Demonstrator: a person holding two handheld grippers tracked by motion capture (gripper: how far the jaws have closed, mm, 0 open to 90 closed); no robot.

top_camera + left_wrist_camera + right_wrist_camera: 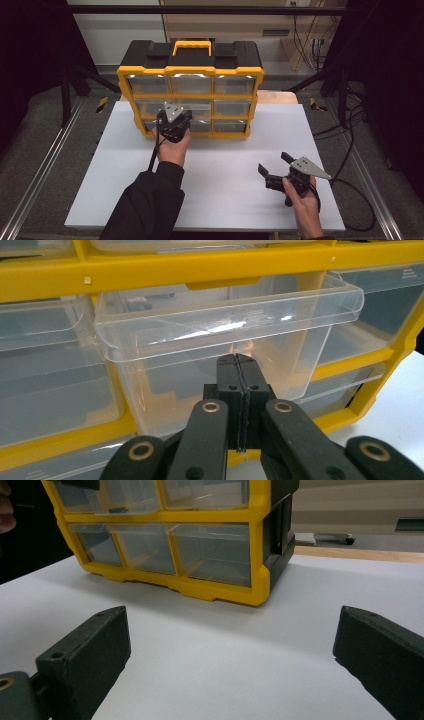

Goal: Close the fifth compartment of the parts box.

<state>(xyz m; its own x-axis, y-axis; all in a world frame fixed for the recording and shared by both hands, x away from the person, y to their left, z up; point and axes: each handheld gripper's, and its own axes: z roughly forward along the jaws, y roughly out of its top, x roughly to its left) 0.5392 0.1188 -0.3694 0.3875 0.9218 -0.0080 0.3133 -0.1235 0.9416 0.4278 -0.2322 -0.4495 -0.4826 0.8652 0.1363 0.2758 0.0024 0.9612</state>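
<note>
From the high view, a yellow-framed drawer cabinet (190,97) with a black top and yellow handle stands at the far side of the white table (210,175); the left gripper (174,125) is pressed up against the cabinet's lower front, left of centre, while the right gripper (275,170) rests well short of the cabinet, off its right front corner, so the left hand is plainly nearer. In the left gripper view, the jaws are clenched together with nothing between them, tips just under a clear drawer (225,335) that juts out of the cabinet, its long axis running across the front; the drawer looks empty. In the right gripper view, the jaws stand wide apart, released, facing the cabinet's right end, whose clear drawers also look empty.
</note>
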